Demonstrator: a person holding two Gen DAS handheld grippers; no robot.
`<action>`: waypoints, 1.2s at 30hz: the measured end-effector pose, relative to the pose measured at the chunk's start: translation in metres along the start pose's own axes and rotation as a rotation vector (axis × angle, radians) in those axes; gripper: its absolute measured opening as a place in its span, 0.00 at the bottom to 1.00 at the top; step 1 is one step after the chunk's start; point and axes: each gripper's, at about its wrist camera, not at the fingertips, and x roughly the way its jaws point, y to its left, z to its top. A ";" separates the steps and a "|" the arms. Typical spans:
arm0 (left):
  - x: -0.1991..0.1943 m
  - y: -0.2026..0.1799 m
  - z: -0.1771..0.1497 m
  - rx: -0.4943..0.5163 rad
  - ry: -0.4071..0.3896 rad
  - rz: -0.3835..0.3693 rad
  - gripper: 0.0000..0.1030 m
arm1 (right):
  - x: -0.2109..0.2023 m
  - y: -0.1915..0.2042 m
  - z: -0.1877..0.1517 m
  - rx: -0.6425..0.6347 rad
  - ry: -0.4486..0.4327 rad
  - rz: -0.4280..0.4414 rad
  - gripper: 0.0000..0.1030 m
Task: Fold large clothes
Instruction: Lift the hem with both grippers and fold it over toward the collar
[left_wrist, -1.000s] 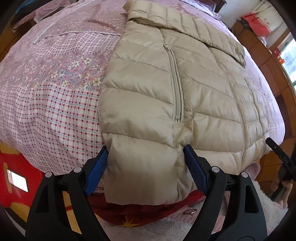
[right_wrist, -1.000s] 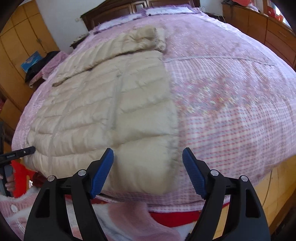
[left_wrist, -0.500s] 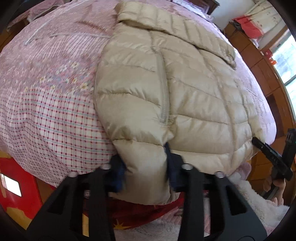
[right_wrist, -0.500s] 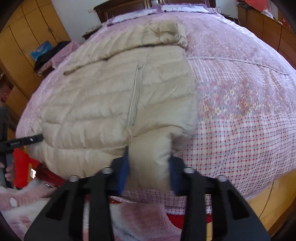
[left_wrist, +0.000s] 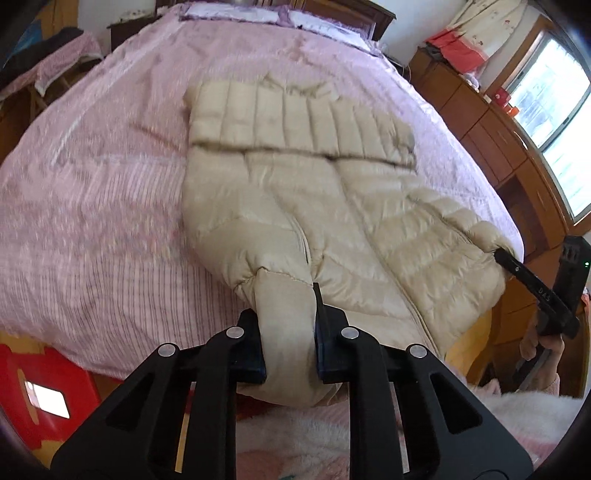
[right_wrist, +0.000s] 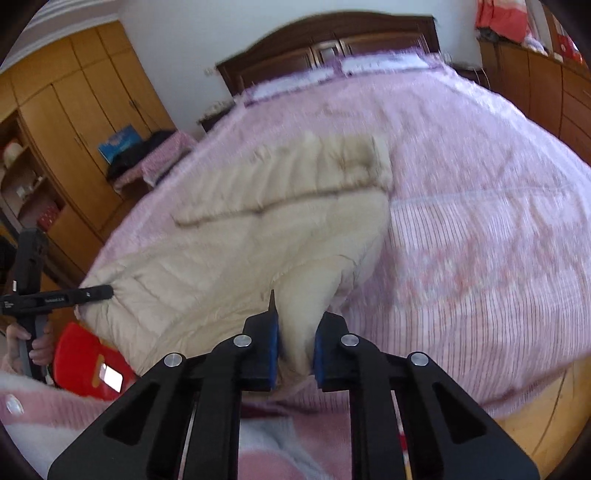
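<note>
A beige quilted down jacket (left_wrist: 295, 192) lies on the pink bed, collar at the far end, hem at the near edge. My left gripper (left_wrist: 290, 328) is shut on the hem at its left corner and holds it raised off the bed. My right gripper (right_wrist: 295, 332) is shut on the hem at the right corner of the jacket (right_wrist: 258, 236), also raised. The right gripper also shows at the right edge of the left wrist view (left_wrist: 532, 288), and the left gripper at the left edge of the right wrist view (right_wrist: 59, 295).
The pink patterned bedspread (left_wrist: 92, 206) covers the whole bed, with a dark headboard (right_wrist: 325, 44) beyond. A red stool (left_wrist: 40, 391) stands at the near left foot of the bed. Wooden cupboards (right_wrist: 74, 122) line the left; a wooden dresser (left_wrist: 491, 133) the right.
Both grippers went from open around the hem to shut on it. They have lifted the hem off the bed edge and the views have tilted up toward the headboard.
</note>
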 end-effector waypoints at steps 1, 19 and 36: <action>0.001 0.000 0.009 0.003 -0.007 -0.001 0.17 | 0.002 0.001 0.006 -0.010 -0.013 0.001 0.15; 0.065 0.016 0.190 -0.110 -0.178 0.085 0.18 | 0.107 -0.019 0.161 -0.035 -0.177 -0.118 0.15; 0.193 0.035 0.225 -0.092 -0.060 0.259 0.25 | 0.227 -0.046 0.161 -0.007 -0.036 -0.279 0.29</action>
